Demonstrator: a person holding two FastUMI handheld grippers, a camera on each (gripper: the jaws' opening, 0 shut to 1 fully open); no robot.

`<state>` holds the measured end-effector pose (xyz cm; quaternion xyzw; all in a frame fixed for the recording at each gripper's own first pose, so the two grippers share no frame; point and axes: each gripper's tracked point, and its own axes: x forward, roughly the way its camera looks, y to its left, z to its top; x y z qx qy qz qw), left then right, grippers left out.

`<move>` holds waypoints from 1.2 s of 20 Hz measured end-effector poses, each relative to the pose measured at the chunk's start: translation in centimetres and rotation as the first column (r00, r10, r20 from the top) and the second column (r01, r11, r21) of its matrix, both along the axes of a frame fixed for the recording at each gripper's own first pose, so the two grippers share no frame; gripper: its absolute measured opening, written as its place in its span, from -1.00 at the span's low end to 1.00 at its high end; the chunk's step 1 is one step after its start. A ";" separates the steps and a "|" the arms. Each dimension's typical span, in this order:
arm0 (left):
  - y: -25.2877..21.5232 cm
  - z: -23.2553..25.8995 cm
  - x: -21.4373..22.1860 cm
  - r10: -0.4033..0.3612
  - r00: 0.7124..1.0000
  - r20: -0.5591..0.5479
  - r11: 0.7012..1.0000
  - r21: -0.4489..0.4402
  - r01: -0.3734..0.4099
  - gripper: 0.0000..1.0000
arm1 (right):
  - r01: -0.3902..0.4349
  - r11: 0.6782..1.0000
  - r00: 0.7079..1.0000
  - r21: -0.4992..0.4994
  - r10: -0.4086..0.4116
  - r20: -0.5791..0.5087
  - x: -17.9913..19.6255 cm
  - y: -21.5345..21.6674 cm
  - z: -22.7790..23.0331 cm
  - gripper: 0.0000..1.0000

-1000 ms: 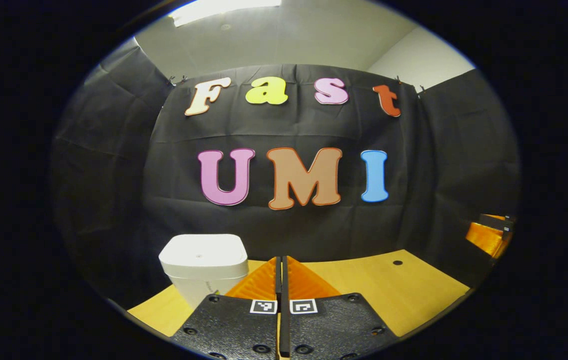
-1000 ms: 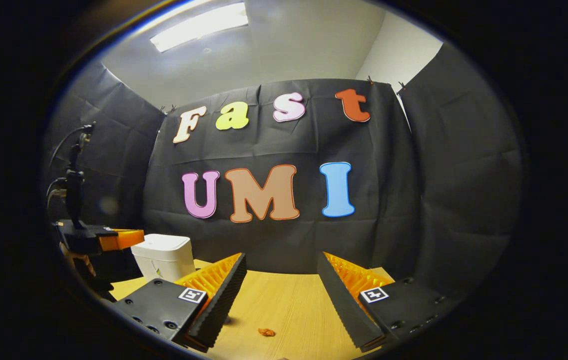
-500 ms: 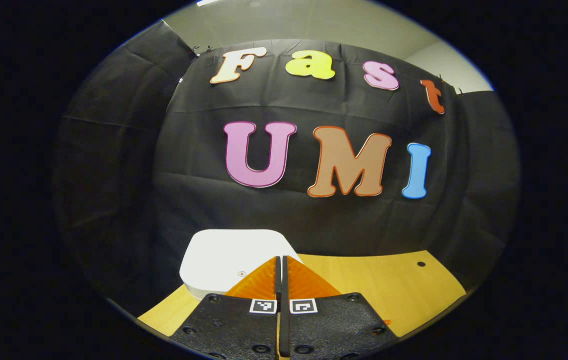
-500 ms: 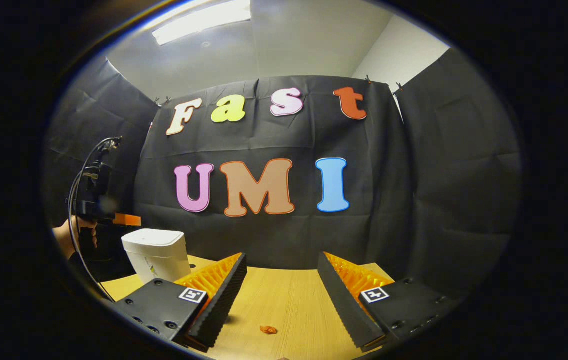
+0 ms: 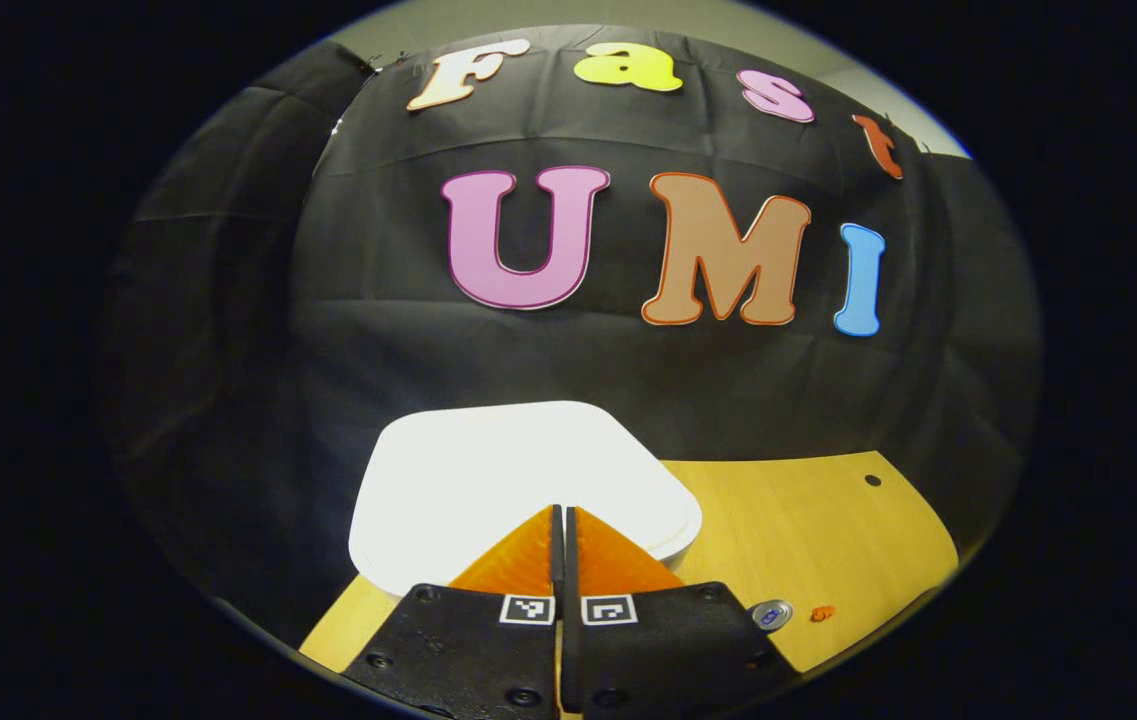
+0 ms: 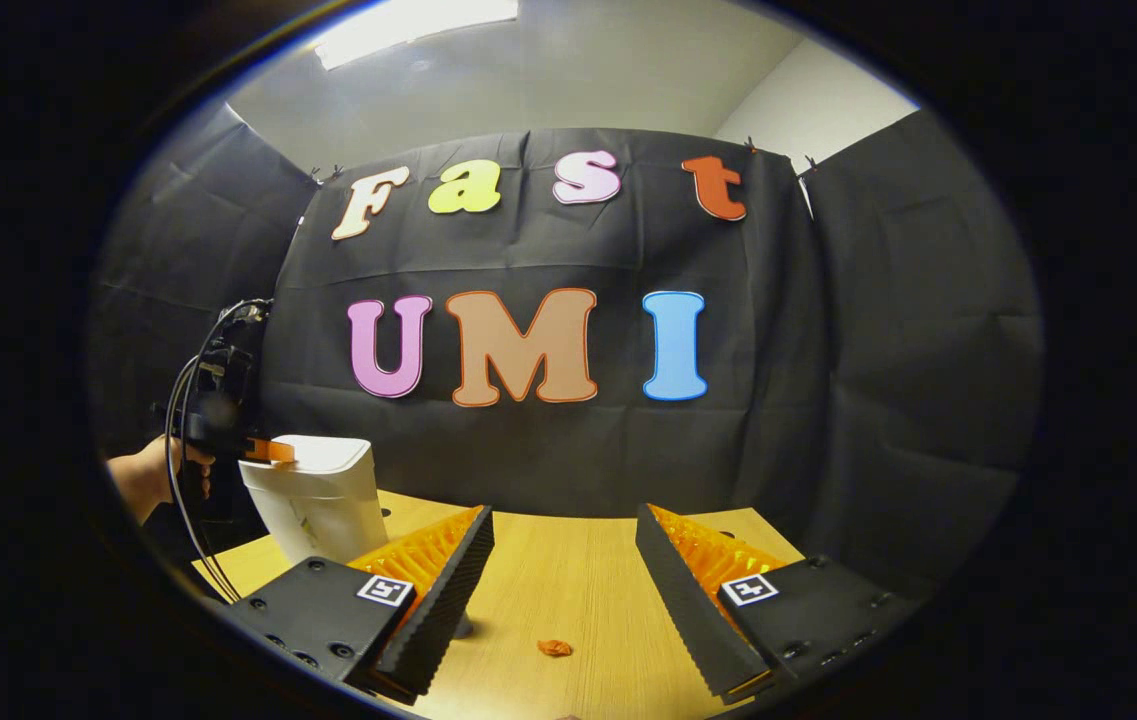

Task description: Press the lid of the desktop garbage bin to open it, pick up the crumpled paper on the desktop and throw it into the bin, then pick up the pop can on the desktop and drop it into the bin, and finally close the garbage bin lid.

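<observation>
While its two fingers are pressed together with nothing between them, the left gripper (image 5: 559,512) hangs over the near edge of the garbage bin's (image 5: 488,470) white lid (image 5: 518,460), tips just at or above the surface; contact cannot be told from the left gripper view. That lid lies flat and closed, spreading ahead of the tips and to both sides. To the right of this gripper, on the wooden desktop (image 5: 828,520), the top of the pop can (image 5: 771,614) peeks out beside the gripper's body, and a small orange crumpled paper (image 5: 823,612) lies just past it, apart from the can.

From the right gripper view, the right gripper (image 6: 565,548) stands wide open, holding nothing, low over the desktop (image 6: 568,570). The crumpled paper (image 6: 555,648) sits on the wood below the gap between its fingers, nearer the left one, touching neither. Far to its left stands the bin (image 6: 313,500), upright, with the left gripper (image 6: 268,450) reaching over the lid's near corner. A person's hand (image 6: 153,480) grips that tool, cables looping down from it.
</observation>
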<state>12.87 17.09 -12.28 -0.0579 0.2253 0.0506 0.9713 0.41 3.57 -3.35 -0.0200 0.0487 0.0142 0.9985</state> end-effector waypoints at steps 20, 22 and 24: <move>-5.2 7.9 -6.6 -0.122 0.933 0.340 0.983 0.171 0.067 0.84 | -0.063 0.997 0.992 0.050 0.068 -0.103 4.5 0.8 -4.5 0.93; -6.6 7.7 -8.2 -0.159 0.920 0.358 0.979 0.179 0.099 0.86 | -0.067 0.997 0.985 0.042 0.073 -0.155 5.3 0.7 -7.1 0.92; -7.5 7.2 -9.7 -0.167 0.919 0.357 0.980 0.161 0.116 0.84 | -0.071 0.997 0.973 0.030 0.076 -0.220 6.2 0.8 -10.3 0.92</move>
